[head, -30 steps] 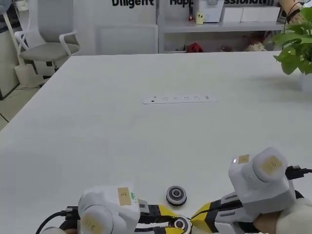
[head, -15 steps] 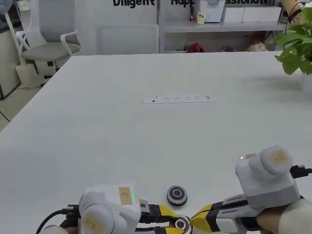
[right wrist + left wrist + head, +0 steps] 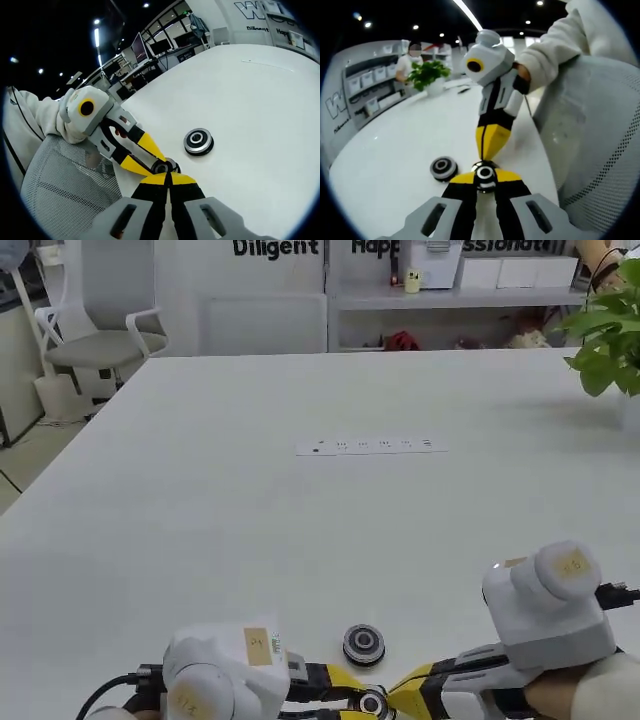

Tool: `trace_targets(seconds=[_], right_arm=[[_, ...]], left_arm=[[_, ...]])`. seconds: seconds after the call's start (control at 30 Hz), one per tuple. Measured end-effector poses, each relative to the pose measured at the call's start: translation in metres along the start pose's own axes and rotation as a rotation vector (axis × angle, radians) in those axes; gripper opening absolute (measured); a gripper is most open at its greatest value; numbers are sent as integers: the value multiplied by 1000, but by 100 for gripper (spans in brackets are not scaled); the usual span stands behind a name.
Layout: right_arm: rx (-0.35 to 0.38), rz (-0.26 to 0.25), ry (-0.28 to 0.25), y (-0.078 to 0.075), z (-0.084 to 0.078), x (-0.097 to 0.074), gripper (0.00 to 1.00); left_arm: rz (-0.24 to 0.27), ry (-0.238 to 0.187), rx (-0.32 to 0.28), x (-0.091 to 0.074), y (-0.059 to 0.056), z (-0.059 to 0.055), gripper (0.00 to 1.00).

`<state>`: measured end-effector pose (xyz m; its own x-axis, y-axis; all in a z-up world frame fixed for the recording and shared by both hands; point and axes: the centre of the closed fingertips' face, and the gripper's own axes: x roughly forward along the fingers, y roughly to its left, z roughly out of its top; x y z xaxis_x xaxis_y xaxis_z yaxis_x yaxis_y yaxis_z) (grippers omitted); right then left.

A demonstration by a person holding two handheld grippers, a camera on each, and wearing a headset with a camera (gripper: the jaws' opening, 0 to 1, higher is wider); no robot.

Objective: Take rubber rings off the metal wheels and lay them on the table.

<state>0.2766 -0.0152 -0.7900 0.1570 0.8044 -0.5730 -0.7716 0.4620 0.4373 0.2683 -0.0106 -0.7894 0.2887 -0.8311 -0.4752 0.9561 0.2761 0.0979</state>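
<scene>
A small metal wheel (image 3: 371, 702) with a black rubber ring hangs between both grippers at the table's near edge. My left gripper (image 3: 352, 703) is shut on this wheel (image 3: 485, 173), one yellow tip on each side. My right gripper (image 3: 396, 697) comes in from the opposite side, and its yellow tips are pinched shut on the wheel's rim. The right gripper view has the same wheel (image 3: 161, 168) just past my right gripper (image 3: 168, 178). A second wheel (image 3: 363, 643) with its black ring on lies flat on the white table (image 3: 300, 530), just beyond the grippers.
A white power strip (image 3: 371, 446) lies mid-table. A green plant (image 3: 608, 330) stands at the far right edge. An office chair (image 3: 100, 335) and shelves are behind the table. A mesh chair back (image 3: 600, 150) is close behind the grippers.
My right gripper has shifted slightly to the right. Both grippers stay pinched on the held wheel, and the loose wheel has not moved.
</scene>
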Motion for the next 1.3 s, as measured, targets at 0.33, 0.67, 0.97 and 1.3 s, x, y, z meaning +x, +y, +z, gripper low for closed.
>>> trace_targets(seconds=[0.33,0.67,0.97,1.3], right_arm=[[-10,13,-6,3,2,1,0],[-3,26,-28,6,7,0,0],[2,15,-14,3,3,0,0],[38,23,-18,3,4,-1,0]], left_arm=[[2,-2,-5,0,0,0,14],[5,-10,-12,0,0,0,14],[13,3,-37,0,1,0,14],[-2,31,-37,-6,-1,0,16]])
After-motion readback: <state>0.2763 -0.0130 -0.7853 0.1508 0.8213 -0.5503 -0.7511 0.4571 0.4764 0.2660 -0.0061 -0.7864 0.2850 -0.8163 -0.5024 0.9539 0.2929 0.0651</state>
